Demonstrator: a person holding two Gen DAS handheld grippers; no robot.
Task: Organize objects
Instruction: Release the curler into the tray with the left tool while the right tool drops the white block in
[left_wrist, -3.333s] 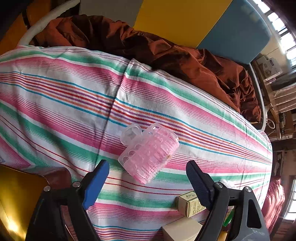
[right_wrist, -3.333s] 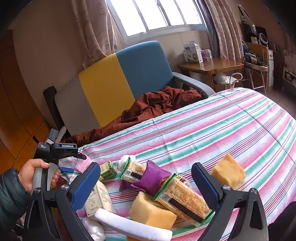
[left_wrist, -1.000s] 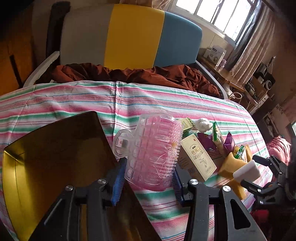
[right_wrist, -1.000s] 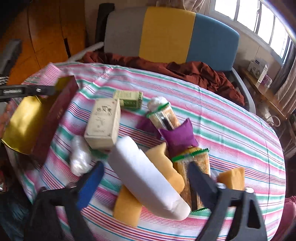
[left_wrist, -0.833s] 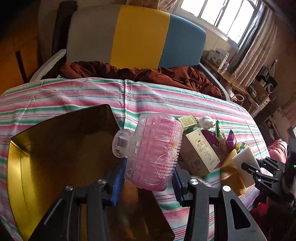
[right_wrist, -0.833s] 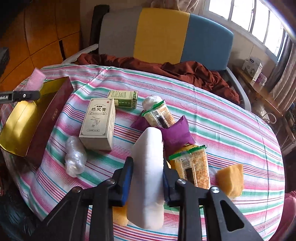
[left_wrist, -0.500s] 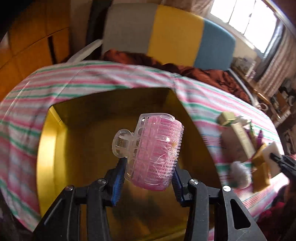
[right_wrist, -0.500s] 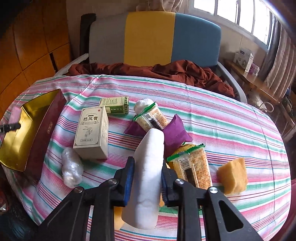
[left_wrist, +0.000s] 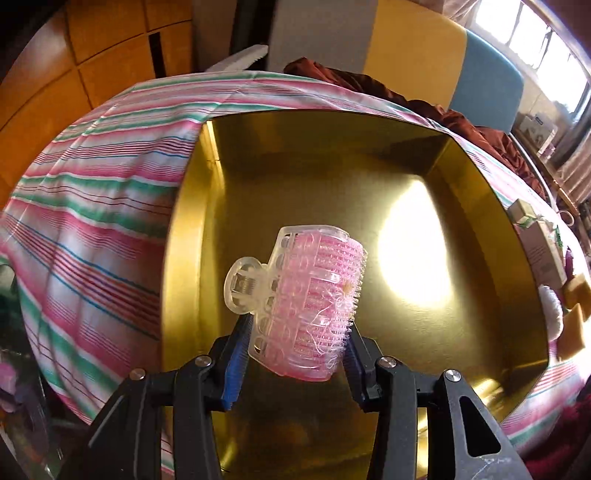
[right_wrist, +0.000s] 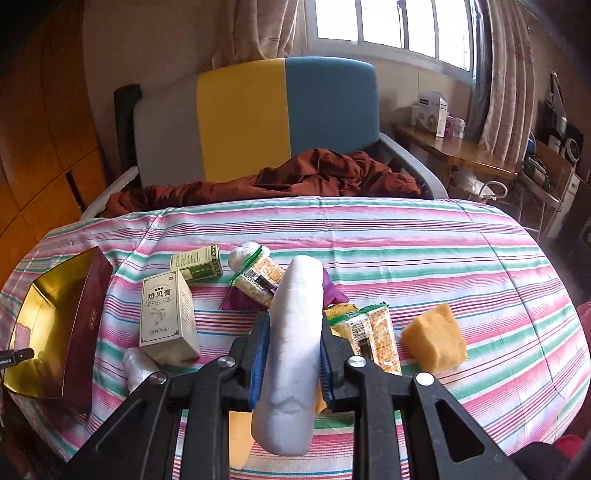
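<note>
A striped cloth (right_wrist: 406, 236) in pink, green and white covers the near surface. Behind it stands a chair (right_wrist: 258, 118) with grey, yellow and blue back panels; a rust-brown fabric (right_wrist: 295, 177) lies on its seat. Wood panelling (right_wrist: 37, 147) lines the left wall. Far right: a bright window (right_wrist: 388, 22), patterned curtains (right_wrist: 506, 74), a wooden side table (right_wrist: 454, 151).

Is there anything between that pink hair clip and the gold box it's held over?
Nothing visible. The left gripper holds the clip over the open gold box, whose visible floor is bare; the part behind clip and gripper is hidden.
</note>
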